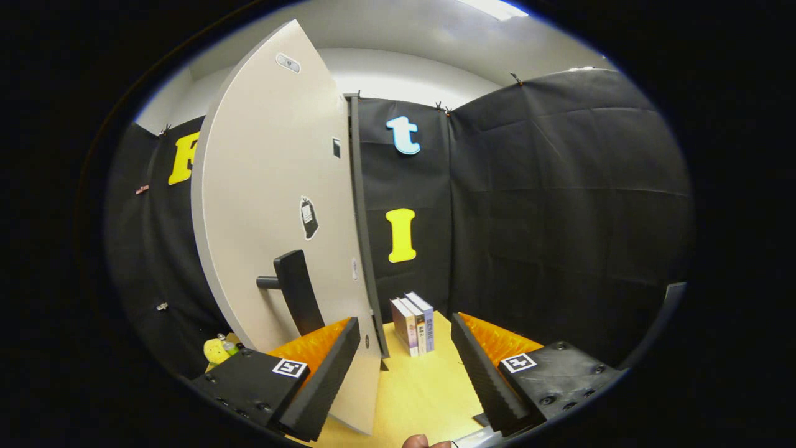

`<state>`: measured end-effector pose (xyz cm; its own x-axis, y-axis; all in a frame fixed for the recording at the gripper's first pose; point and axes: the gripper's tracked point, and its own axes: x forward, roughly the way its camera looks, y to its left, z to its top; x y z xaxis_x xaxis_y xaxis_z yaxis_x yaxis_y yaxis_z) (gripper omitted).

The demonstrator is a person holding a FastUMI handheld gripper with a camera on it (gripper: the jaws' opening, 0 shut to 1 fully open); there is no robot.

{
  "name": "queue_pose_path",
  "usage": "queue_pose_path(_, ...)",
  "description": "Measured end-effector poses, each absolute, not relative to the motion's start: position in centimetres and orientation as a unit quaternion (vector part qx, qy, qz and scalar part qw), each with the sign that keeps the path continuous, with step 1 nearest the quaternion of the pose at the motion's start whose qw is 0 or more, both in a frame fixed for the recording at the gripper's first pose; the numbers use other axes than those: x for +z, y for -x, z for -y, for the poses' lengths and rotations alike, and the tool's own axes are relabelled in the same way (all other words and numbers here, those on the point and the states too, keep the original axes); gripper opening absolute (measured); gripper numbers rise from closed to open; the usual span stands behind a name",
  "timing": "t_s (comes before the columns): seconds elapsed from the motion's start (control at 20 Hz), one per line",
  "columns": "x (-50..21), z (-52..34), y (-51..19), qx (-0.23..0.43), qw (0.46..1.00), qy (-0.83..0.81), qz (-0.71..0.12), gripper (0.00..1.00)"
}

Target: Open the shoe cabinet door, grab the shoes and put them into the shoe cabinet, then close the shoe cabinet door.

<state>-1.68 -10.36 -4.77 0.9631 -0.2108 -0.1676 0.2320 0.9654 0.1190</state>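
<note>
Plainly, the gripper (pixel 404 367) jaws stand spread, empty, beside the cabinet door (pixel 273 205); book (pixel 413 323) spine lettering is unreadable.

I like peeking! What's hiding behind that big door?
Behind the door a yellow toy peeks out. The door covers everything else there. The open gripper holds nothing.

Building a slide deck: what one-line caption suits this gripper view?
Open gripper beside the shoe cabinet door, its black handle near the left finger, books standing beyond.
</note>
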Motion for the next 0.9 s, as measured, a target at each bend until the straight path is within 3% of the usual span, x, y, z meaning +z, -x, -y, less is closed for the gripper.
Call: queue_pose_path(0.9,-3.1,-9.4,-8.6,0.035,0.995,-0.071,-0.061,0.98)
